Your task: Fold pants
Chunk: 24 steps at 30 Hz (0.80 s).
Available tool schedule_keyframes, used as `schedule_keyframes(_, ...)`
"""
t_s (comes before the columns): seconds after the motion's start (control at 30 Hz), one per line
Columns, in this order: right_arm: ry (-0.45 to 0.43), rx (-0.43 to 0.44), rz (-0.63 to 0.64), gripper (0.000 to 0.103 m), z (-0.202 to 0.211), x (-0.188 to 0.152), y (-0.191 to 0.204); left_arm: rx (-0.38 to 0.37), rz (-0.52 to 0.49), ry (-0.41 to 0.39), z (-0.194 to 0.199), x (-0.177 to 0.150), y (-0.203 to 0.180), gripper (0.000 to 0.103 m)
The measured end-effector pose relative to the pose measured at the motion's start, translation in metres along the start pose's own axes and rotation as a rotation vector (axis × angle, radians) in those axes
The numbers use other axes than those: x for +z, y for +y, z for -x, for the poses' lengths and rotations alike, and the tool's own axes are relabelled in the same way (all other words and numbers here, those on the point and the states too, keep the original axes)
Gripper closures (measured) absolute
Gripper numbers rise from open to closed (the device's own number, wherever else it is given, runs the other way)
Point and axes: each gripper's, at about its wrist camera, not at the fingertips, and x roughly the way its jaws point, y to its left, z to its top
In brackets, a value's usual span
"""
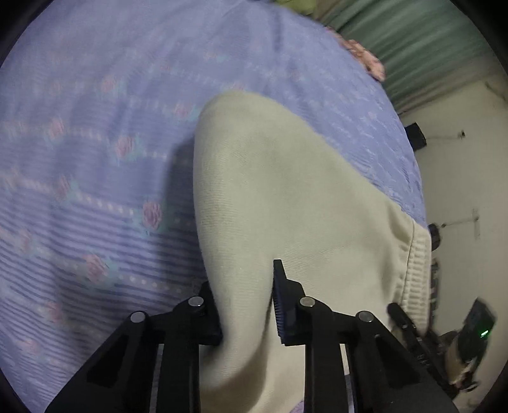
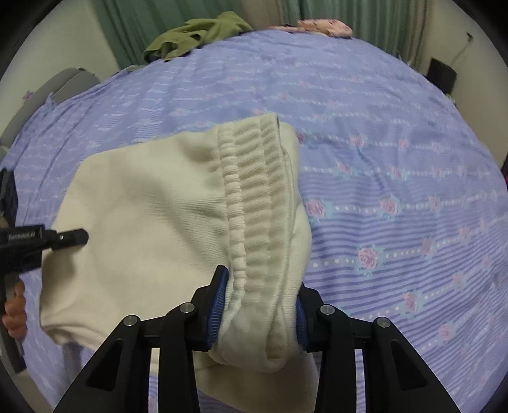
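Cream pants (image 1: pixel 279 197) lie on a lilac bedspread (image 1: pixel 95 159), partly lifted. My left gripper (image 1: pixel 244 305) is shut on a fold of the cream cloth, which bulges between its fingers. My right gripper (image 2: pixel 260 305) is shut on the bunched ribbed waistband (image 2: pixel 250 197) of the pants (image 2: pixel 143 222), holding it up off the bed. The left gripper's body (image 2: pixel 35 244) shows at the left edge of the right wrist view, beside the pants. The waistband also shows in the left wrist view (image 1: pixel 416 270).
The lilac flowered bedspread (image 2: pixel 397 159) covers the whole bed. An olive garment (image 2: pixel 197 31) and a pink cloth (image 2: pixel 324 27) lie at the far edge, before green curtains (image 2: pixel 365 19). A grey chair (image 2: pixel 63 85) stands at the left.
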Motion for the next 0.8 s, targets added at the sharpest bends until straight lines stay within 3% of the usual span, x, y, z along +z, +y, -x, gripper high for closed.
schedule_keyframes(0.17, -0.047, 0.021, 0.072, 0.071, 0.035, 0.001, 0.011, 0.098, -0.164, -0.057, 0.035, -0.016, -0.04, 0.081)
schedule_keyframes(0.27, -0.082, 0.01, 0.119, 0.072, 0.061, -0.004, 0.018, 0.105, -0.167, -0.073, 0.059, -0.019, -0.051, 0.082)
schedule_keyframes(0.5, -0.166, 0.024, 0.151, 0.072, 0.152, -0.026, 0.022, 0.111, -0.214, -0.159, 0.134, -0.058, -0.096, 0.083)
schedule_keyframes(0.8, -0.271, 0.082, 0.249, 0.072, 0.263, -0.047, 0.034, 0.178, -0.249, -0.283, 0.235, -0.106, -0.135, 0.083)
